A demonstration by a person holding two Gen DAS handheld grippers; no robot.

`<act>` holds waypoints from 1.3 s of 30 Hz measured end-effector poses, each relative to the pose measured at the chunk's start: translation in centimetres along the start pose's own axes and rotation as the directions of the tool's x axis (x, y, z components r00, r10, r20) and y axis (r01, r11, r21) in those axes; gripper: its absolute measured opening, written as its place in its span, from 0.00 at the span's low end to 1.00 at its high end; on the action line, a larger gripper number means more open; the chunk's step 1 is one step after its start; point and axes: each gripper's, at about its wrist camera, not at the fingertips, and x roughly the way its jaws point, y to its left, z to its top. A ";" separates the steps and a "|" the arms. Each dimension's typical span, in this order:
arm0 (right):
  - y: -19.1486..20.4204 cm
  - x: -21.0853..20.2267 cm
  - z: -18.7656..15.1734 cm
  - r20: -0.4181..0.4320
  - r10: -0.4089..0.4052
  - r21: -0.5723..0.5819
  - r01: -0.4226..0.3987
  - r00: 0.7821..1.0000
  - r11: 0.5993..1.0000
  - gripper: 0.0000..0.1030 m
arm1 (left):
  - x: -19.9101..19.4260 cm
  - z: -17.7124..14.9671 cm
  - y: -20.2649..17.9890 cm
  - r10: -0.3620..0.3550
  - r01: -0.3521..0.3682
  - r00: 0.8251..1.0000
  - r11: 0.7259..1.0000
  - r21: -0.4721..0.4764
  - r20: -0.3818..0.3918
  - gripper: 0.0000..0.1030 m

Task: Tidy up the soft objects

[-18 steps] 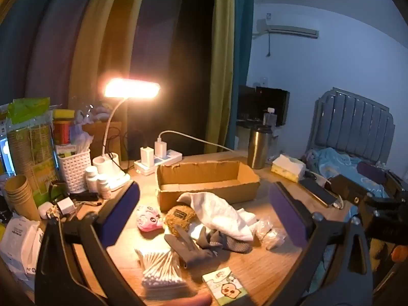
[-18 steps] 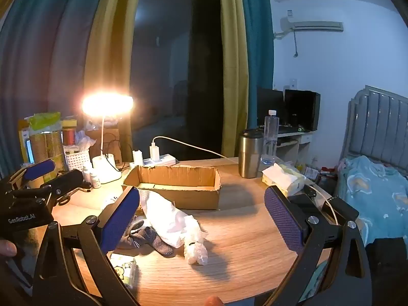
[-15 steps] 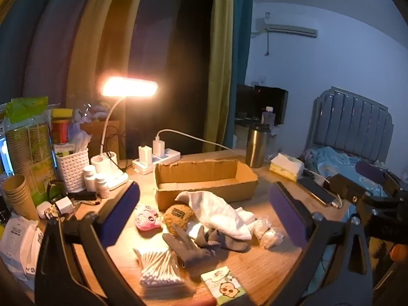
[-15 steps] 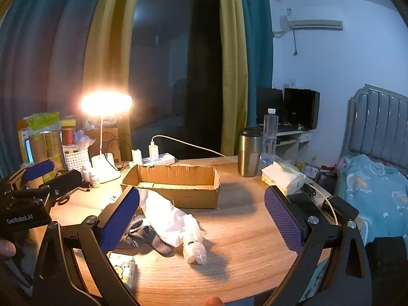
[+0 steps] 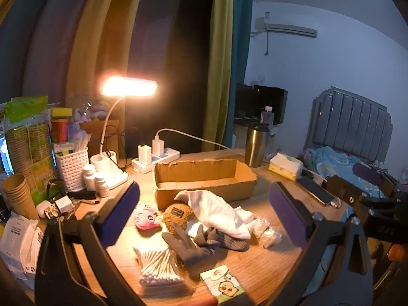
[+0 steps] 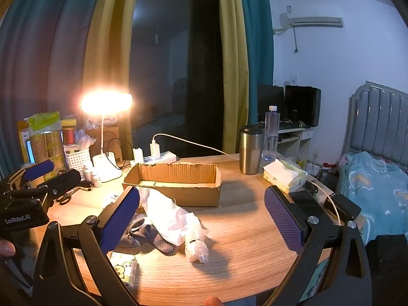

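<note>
Both claws spread wide and empty: left gripper (image 5: 204,211) and right gripper (image 6: 201,216) hovering above the table, likely sizing up a first pick. Soft pile, white cloth (image 5: 216,209), brown plush (image 5: 177,214), grey gloves (image 5: 188,246), heaped just before the open cardboard box (image 5: 204,178), presumably the destination.

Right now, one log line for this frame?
left gripper: open, empty | right gripper: open, empty | cardboard box: empty | white cloth: on table
</note>
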 end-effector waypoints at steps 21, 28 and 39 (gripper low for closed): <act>0.5 0.3 -0.7 -0.006 0.000 0.001 0.000 1.000 1.000 0.97 | -0.7 0.2 0.0 0.000 0.000 1.000 1.000 -0.005 0.005 0.99; 0.5 0.3 -0.7 -0.006 0.001 0.003 -0.001 1.000 1.000 0.97 | -1.0 0.4 0.0 -0.001 0.001 1.000 1.000 -0.002 0.010 0.99; 0.5 0.3 -0.7 -0.009 0.002 0.002 -0.002 1.000 1.000 0.97 | -1.4 0.6 0.4 -0.008 0.008 1.000 1.000 -0.010 0.018 0.99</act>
